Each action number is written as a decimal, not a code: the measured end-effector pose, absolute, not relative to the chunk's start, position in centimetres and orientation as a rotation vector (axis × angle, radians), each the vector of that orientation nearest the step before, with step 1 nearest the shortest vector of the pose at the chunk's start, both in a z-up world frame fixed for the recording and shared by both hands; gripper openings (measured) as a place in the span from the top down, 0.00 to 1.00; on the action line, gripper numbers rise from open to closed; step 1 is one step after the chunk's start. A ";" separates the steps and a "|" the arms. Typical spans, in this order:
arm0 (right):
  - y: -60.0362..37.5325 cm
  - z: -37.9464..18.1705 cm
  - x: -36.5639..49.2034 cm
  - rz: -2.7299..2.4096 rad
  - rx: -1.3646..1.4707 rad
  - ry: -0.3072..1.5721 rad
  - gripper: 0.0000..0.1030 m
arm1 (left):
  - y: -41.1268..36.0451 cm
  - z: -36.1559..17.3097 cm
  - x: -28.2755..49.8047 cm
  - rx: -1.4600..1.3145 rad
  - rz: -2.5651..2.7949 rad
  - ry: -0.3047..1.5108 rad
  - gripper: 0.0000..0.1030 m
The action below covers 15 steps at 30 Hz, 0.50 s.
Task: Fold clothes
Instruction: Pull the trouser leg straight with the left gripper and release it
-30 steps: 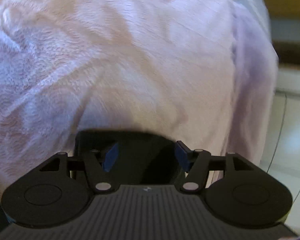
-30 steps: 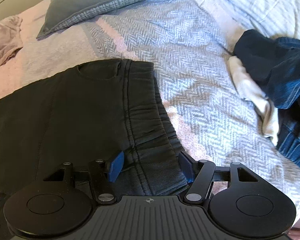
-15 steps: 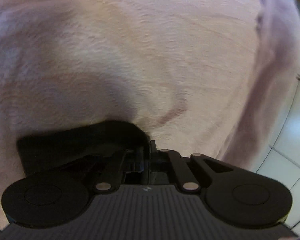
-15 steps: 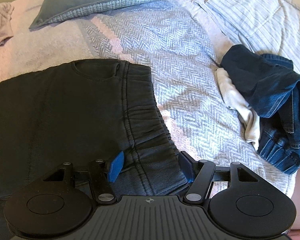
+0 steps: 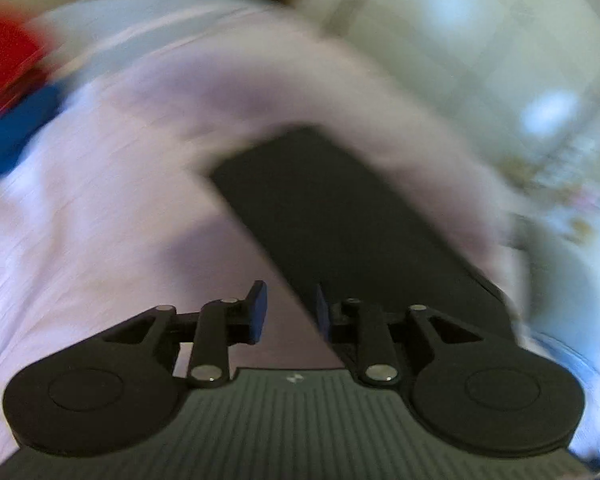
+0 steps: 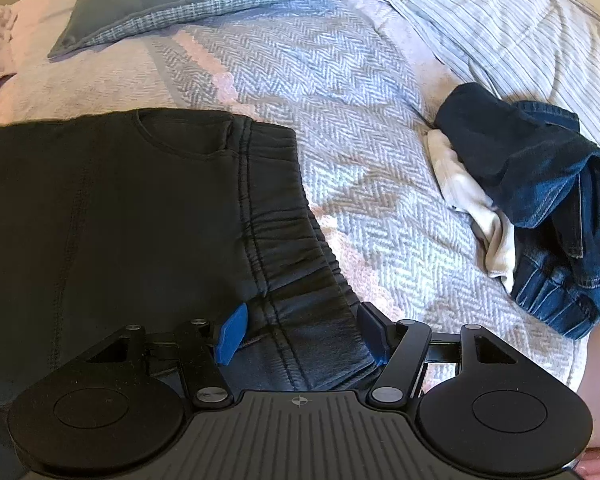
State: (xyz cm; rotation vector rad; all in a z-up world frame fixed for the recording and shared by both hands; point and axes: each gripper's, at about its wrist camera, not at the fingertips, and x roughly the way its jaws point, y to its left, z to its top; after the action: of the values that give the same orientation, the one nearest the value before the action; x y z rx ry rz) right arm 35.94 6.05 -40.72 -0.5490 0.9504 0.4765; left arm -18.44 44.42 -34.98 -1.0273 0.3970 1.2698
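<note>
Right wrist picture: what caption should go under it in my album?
An open claw straddles the waistband of black pants on a bed, near a crumpled jeans pile.

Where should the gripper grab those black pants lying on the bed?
Best at the gathered elastic waistband of the black pants, coming from the near edge of the bed. That end lies flat, thick and stitched, and already sits between the open fingers of the right gripper, so closing there would likely hold both layers.

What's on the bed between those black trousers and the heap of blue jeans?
Only bare herringbone bedspread separates the black trousers from the blue jeans, with a white garment tucked against the jeans. The right wrist view shows it.
</note>
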 end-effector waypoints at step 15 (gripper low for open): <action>4.1 -39.4 34.9 0.449 -0.469 0.987 0.37 | 49.4 -42.4 -21.7 -1.270 1.411 0.210 0.53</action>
State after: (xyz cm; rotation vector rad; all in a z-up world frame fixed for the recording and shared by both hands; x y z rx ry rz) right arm 34.94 4.09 -39.36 -0.4690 0.9873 0.4493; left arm -21.71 49.41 -42.40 -1.2703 0.2096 1.4111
